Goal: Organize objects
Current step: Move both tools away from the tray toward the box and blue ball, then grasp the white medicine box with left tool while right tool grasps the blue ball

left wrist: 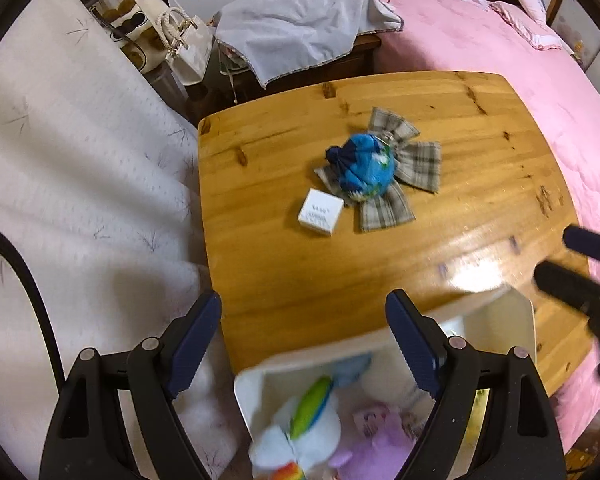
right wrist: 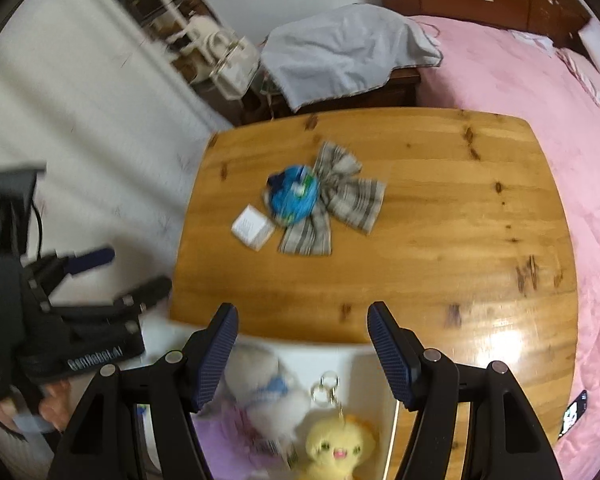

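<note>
On the wooden table (left wrist: 460, 152) (right wrist: 460, 216) lie a blue ball-shaped toy (left wrist: 364, 168) (right wrist: 294, 196), a grey plaid bow (left wrist: 416, 160) (right wrist: 348, 196) under and beside it, and a small white box (left wrist: 321, 212) (right wrist: 253, 228). A white bin (left wrist: 500, 320) (right wrist: 364, 364) at the table's near edge holds plush toys: a white one (left wrist: 300, 432) (right wrist: 268, 396), a purple one (left wrist: 384, 444) and a yellow one (right wrist: 338, 448) with a key ring. My left gripper (left wrist: 304, 344) (right wrist: 138, 270) is open and empty above the bin's left side. My right gripper (right wrist: 302, 348) (left wrist: 556, 256) is open and empty above the bin.
A pink bedspread (left wrist: 520, 60) (right wrist: 540, 92) surrounds the table on the right. A white quilt (left wrist: 80, 160) lies to the left. A nightstand under a grey cloth (left wrist: 300, 28) (right wrist: 340, 52) and a white handbag (left wrist: 184, 40) stand behind.
</note>
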`<state>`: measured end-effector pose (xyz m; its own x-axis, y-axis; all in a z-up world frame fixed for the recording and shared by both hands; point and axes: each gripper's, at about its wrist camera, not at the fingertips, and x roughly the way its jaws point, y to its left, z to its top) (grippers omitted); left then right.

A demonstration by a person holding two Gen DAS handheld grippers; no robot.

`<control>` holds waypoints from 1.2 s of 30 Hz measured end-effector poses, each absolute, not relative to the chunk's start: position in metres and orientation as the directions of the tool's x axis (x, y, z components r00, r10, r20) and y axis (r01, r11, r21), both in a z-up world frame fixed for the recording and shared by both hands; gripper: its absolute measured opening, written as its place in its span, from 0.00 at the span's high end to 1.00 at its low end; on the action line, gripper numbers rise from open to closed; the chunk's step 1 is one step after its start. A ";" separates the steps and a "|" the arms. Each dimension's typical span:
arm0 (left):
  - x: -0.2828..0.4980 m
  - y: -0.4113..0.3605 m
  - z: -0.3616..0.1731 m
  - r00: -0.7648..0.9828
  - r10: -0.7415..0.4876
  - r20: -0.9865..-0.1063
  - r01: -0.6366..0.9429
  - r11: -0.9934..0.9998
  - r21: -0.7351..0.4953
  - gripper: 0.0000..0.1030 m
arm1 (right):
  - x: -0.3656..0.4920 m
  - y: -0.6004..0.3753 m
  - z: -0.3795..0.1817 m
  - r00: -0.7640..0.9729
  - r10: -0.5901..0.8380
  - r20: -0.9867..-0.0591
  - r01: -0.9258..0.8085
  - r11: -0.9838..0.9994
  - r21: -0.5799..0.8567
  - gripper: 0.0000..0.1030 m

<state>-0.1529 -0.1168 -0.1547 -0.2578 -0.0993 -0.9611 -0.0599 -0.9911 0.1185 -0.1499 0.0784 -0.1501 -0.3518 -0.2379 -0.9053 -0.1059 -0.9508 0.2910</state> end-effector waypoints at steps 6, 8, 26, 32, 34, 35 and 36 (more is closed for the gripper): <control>-0.186 -0.119 -0.177 -0.236 -0.071 -0.969 -0.071 -0.993 0.090 0.16 | -0.195 0.091 -0.155 -0.374 -0.264 -0.889 -0.141 -0.931 0.336 0.34; -0.198 -0.120 -0.192 -0.212 -0.060 -0.975 -0.071 -0.994 0.077 0.16 | -0.210 0.093 -0.161 -0.377 -0.286 -0.881 -0.153 -0.919 0.364 0.34; -0.250 -0.124 -0.276 -0.144 -0.010 -0.989 -0.040 -0.999 0.016 0.16 | -0.293 0.089 -0.268 -0.305 -0.419 -0.855 -0.236 -0.837 0.494 0.34; -0.257 -0.131 -0.290 -0.128 -0.005 -0.992 -0.014 -1.000 0.007 0.16 | -0.304 0.092 -0.297 -0.267 -0.457 -0.849 -0.263 -0.813 0.520 0.34; -0.259 -0.131 -0.292 -0.121 -0.003 -0.993 -0.015 -1.000 0.005 0.16 | -0.306 0.090 -0.300 -0.265 -0.465 -0.845 -0.261 -0.809 0.527 0.34; -0.259 -0.130 -0.294 -0.120 -0.010 -0.993 -0.017 -1.000 0.012 0.16 | -0.307 0.089 -0.302 -0.263 -0.462 -0.847 -0.259 -0.812 0.523 0.34; -0.261 -0.129 -0.296 -0.119 -0.017 -0.993 -0.018 -1.000 0.019 0.16 | -0.309 0.087 -0.303 -0.258 -0.458 -0.850 -0.259 -0.815 0.518 0.34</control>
<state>-0.2611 -0.1293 -0.2960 -0.1186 -0.0171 -0.9928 -0.0178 -0.9997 0.0193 -0.3091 0.0873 -0.3032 -0.2583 -0.4585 -0.8503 -0.2585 -0.8153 0.5181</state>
